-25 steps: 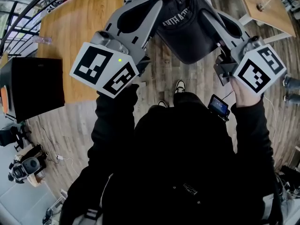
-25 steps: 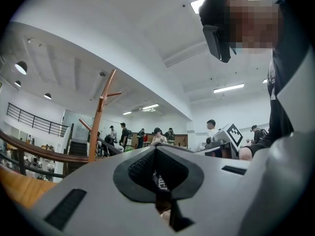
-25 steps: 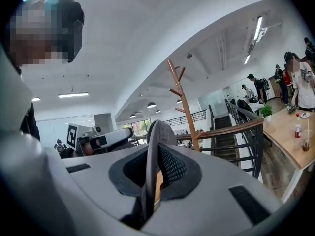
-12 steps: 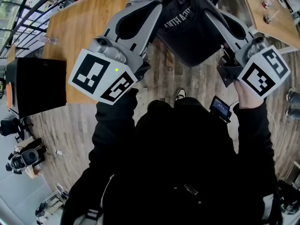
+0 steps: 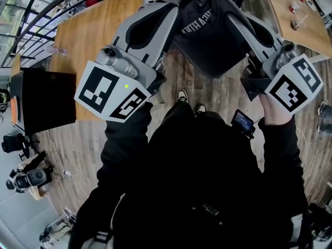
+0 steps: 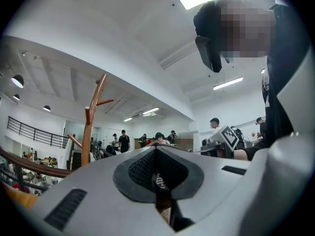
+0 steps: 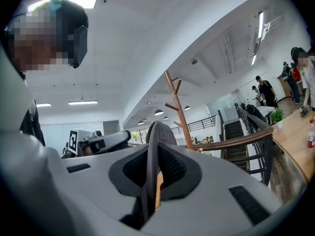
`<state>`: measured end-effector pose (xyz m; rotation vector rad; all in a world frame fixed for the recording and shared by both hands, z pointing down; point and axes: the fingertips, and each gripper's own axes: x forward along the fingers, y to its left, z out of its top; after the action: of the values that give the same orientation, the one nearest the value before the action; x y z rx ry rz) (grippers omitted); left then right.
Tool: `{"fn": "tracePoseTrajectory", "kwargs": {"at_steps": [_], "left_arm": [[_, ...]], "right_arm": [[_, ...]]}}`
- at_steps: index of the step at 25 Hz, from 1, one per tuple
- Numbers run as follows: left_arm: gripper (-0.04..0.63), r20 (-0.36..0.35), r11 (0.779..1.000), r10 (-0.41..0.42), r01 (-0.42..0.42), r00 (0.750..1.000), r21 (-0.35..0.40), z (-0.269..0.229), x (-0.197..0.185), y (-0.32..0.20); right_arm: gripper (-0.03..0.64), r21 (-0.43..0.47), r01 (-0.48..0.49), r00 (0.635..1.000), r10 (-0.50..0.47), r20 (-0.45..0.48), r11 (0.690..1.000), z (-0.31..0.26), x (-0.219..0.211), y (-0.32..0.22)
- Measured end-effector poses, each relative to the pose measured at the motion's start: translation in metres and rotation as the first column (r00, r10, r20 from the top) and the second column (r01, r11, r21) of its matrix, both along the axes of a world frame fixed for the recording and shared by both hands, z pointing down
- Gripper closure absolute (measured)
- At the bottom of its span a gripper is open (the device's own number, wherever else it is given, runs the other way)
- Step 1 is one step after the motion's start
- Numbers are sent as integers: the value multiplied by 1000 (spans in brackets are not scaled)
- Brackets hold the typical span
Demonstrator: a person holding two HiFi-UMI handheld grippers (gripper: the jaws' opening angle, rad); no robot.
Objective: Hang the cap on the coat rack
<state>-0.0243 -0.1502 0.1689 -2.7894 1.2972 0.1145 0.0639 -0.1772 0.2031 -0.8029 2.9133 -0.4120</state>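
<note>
So the cap [image 5: 207, 32] is up in the air right now, slung between the two grippers out in front of the person, nowhere near a peg yet. The rack [image 7: 178, 107] stands well off ahead. You can see its wooden trunk and a few short pegs angling upward in both gripper views.

Left gripper [image 6: 157, 178] is clamped down on a fold of dark fabric with a bit of white print on it. Right gripper [image 7: 150, 176] is pinched tight on a thin edge of the cap that runs straight up between its pads. I can't say for sure if that's rim or brim seen edge-on.

My take on how it'll handle:
- It's super light, so weight is a non-issue.
- The crown is soft cloth and sags in the middle between the two grips, so I wouldn't expect it to hold a shape on its own.
- The brim is probably the only stiff part.
- It's not fragile at all, so squeezing hard is fine. Thin fabric can creep out of a loose pinch though.

As for where to hold it, opposite sides of the rim like this looks right to me. It spreads the opening, and that's what has to drop over a peg. If only one grip stays on, I'd pick the rim near the back, so the cap dangles open instead of folding shut.
</note>
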Motion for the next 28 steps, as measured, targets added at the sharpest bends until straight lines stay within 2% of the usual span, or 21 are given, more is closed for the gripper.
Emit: {"fn": "tracePoseTrajectory", "kwargs": {"at_steps": [4,7,10,15,22,28], "left_arm": [[591,-35,999,52,-51,998,14,6,-1,17],[591,-81,995,100,-97,992,37,-9,-3,28],[591,-79,992,104,-98,991,78,-23,-4,30],[591,-97,998,46,-42,994,44,-11,-23,19],[591,-172,999,-45,39,984,-37,7,-53,-24],[591,-186,989,-112,90,976,-121,27,-95,-59]], "right_arm": [[583,-10,-49,997,49,60,999,10,9,12],[583,-26,-72,990,75,119,997,2,23,19],[583,-17,-97,982,99,158,995,-9,44,16],[583,-25,-117,973,120,198,993,-10,61,8],[583,54,-79,959,61,276,995,-45,62,-4],[583,97,-78,949,44,312,992,-73,53,-17]]}}
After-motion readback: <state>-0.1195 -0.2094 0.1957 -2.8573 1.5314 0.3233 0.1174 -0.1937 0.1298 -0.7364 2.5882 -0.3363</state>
